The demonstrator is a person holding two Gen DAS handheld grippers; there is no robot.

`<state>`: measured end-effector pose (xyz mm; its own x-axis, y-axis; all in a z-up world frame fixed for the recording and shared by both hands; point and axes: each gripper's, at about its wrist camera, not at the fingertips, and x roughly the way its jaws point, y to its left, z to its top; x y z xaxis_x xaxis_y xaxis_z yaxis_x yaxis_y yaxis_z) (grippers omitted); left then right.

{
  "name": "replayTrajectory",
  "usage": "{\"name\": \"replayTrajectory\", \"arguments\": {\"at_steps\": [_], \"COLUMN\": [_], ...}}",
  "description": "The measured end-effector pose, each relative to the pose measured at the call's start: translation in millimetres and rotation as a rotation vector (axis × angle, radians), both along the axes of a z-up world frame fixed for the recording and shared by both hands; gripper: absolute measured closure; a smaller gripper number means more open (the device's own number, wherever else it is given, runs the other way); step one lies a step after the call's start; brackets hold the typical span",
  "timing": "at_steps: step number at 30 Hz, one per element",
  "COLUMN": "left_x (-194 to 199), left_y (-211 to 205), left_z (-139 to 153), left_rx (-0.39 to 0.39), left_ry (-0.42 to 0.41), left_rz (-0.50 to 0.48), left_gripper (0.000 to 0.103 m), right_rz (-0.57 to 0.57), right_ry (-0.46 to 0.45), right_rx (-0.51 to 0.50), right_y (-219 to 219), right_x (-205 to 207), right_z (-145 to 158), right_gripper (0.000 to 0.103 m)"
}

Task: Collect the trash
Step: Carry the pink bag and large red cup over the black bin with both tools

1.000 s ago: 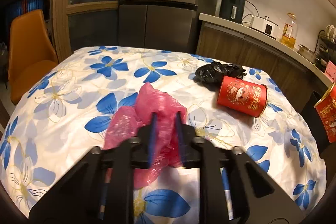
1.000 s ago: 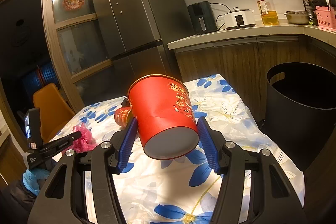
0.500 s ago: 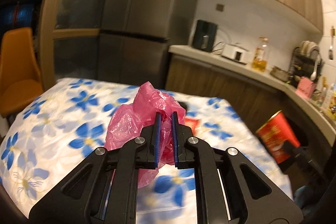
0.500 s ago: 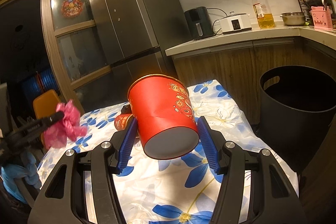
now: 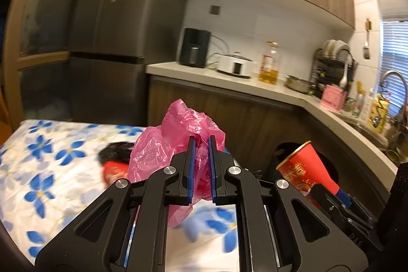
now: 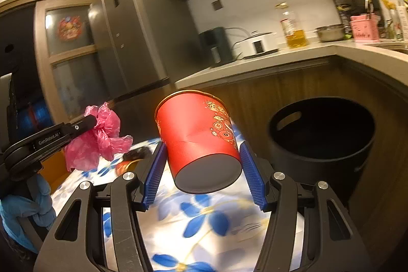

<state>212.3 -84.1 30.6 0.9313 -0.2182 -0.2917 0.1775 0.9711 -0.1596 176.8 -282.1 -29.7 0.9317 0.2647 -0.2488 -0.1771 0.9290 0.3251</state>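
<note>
My left gripper (image 5: 201, 144) is shut on a crumpled pink plastic bag (image 5: 163, 149) and holds it in the air above the floral table (image 5: 38, 170). It also shows in the right wrist view (image 6: 89, 122) with the pink bag (image 6: 99, 137). My right gripper (image 6: 201, 165) is shut on a red paper cup (image 6: 196, 137), tilted, mouth away from me, left of the black trash bin (image 6: 321, 144). The cup (image 5: 303, 172) and the bin (image 5: 283, 152) show in the left wrist view. A second red cup (image 5: 112, 170) and a black bag (image 5: 114, 149) lie on the table.
A wooden kitchen counter (image 5: 229, 83) with a kettle, cooker and oil bottle runs behind the table. A grey fridge (image 5: 122, 29) stands at the back. The bin stands on the floor between the table's right end and the counter.
My left gripper has lifted the pink bag off the table and swung right toward the bin. My right gripper has kept the red cup and moved closer to the bin.
</note>
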Motion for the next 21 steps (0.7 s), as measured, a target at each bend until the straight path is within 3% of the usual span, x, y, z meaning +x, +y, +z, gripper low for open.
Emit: {"name": "replayTrajectory", "arguments": {"at_steps": [14, 21], "left_x": [46.0, 66.6], "left_y": [-114.4, -160.5], "left_z": [0.3, -10.2], "left_rx": [-0.021, -0.015], "left_ry": [-0.008, 0.010], "left_rz": [-0.215, -0.279], "left_gripper": [0.094, 0.094], "right_rz": [-0.247, -0.301], "right_ry": [-0.046, -0.025], "right_rx": [0.024, 0.029], "right_y": [-88.3, -114.6], "right_x": [11.4, 21.1], "right_z": [17.1, 12.9], "right_gripper": [0.045, 0.045]}}
